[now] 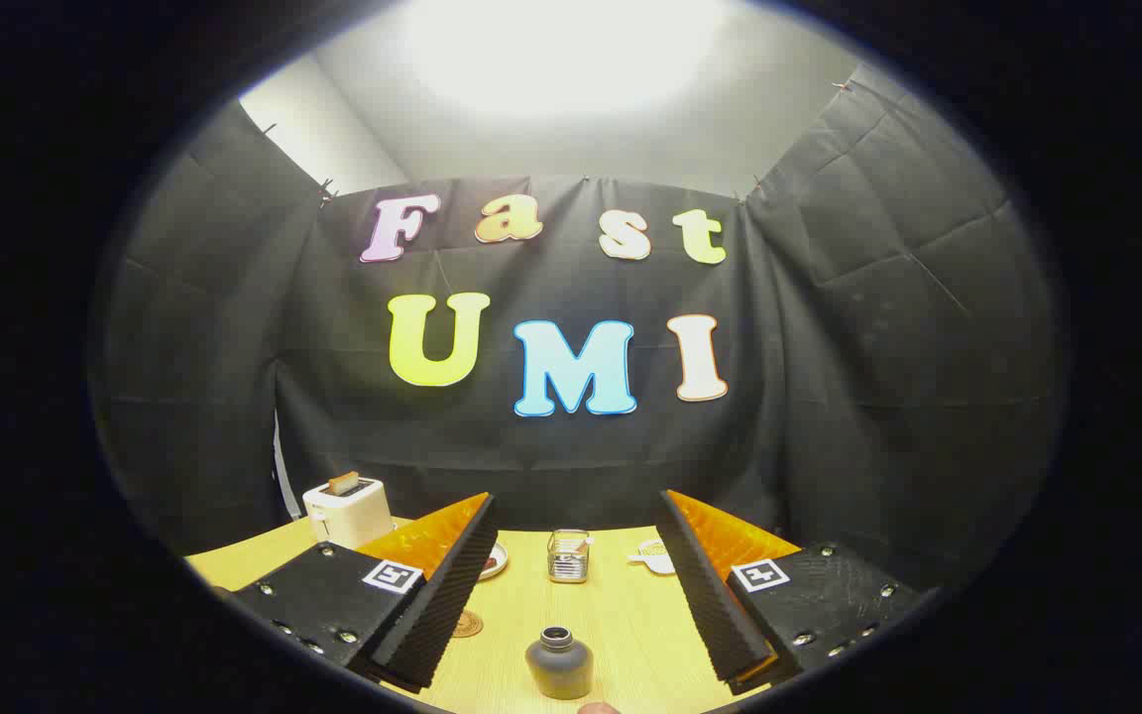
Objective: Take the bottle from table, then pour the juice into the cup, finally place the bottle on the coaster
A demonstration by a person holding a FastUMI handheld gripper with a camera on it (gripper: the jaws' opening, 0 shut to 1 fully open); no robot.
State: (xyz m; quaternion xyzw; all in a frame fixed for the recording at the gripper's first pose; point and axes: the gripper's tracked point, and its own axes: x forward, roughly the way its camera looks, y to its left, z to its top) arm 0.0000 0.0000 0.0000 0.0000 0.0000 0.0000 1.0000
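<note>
Bottle (559, 662) upright on table (621, 615), between the fingers and low in the gap, touched by neither; dark, squat, neck open at the top. Gripper (576, 580) spread wide, nothing pinched. Cup (568, 555) farther out, beyond the fingertips and roughly in line with bottle: clear glass, standing upright. Coaster (467, 624) flat on table just beside the left finger (437, 595), partly hidden by it, left of bottle and apart from it. Small plate (495, 561) peeking from behind the left fingertip, near cup. Toaster (347, 510) at the far left corner, well apart from the rest, with something in its slot. Pale flat thing (654, 559) by the right finger (710, 595), half hidden; kind not clear.
</note>
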